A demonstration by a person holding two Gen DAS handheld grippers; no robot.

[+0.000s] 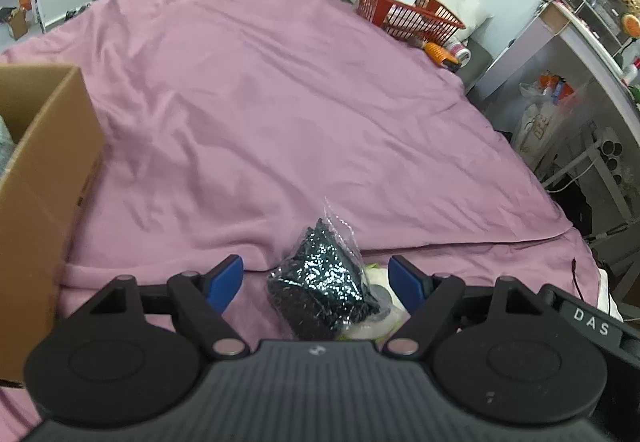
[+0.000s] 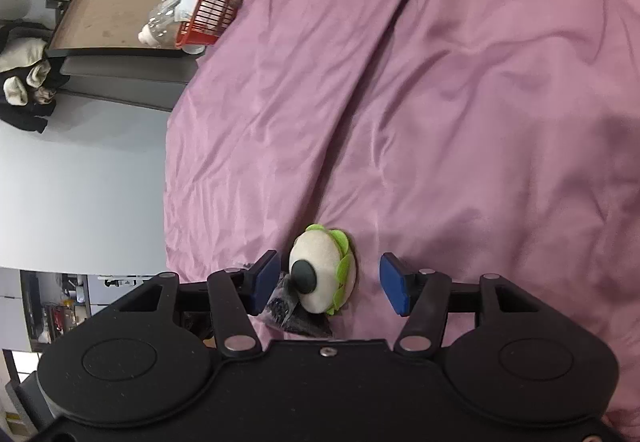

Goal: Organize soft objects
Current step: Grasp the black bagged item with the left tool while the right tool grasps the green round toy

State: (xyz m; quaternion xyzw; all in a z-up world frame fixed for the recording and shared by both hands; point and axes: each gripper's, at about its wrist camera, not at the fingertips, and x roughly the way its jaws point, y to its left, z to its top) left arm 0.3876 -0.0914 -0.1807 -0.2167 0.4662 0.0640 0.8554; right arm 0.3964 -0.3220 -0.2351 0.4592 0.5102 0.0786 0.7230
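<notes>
While both grippers gape empty, your left gripper (image 1: pixel 316 280) straddles the bag (image 1: pixel 324 282); your right gripper (image 2: pixel 328 284) straddles the plush (image 2: pixel 320 274).

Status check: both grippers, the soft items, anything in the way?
Left gripper open over bagged dark item. Right gripper open around white plush. The two items touch. Cardboard box left; path unobstructed.

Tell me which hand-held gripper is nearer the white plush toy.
Right. The right hand-held gripper is open around the white plush toy; the left hand-held gripper brackets the bagged dark item, with the toy behind it.
</notes>
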